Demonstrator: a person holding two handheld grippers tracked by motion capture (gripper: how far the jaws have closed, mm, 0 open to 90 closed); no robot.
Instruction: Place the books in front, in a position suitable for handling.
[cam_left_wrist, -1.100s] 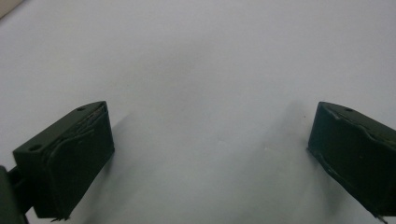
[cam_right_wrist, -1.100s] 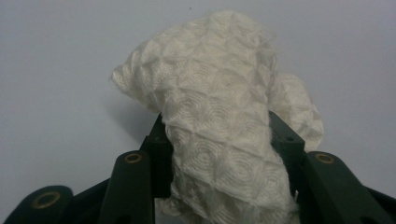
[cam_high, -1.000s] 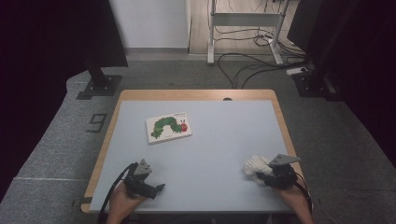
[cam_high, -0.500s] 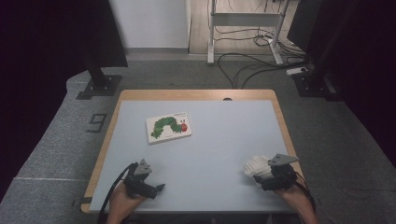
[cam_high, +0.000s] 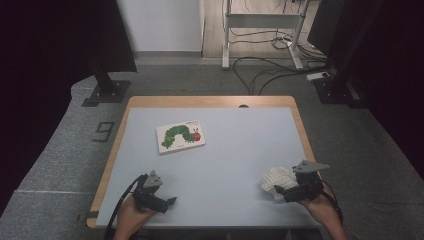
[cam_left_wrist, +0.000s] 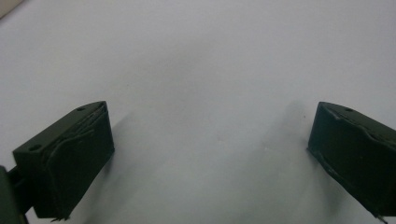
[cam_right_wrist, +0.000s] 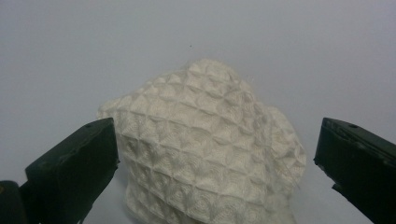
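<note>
A crumpled cream-white waffle-weave cloth (cam_high: 276, 180) lies bunched on the pale grey counter with a light wooden edge (cam_high: 240, 150), near its front right corner. The right gripper (cam_high: 280, 191) sits just behind the cloth on the person's side; its jaws have just been opening and now stand wide, with the cloth (cam_right_wrist: 205, 149) between them and neither pad pressing on it. The left gripper (cam_high: 169, 202) rests near the front left corner, well apart from the cloth, its jaws spread wide over bare counter. A flat picture book with a green caterpillar on its white cover (cam_high: 180, 136) lies farther back, left of centre
</note>
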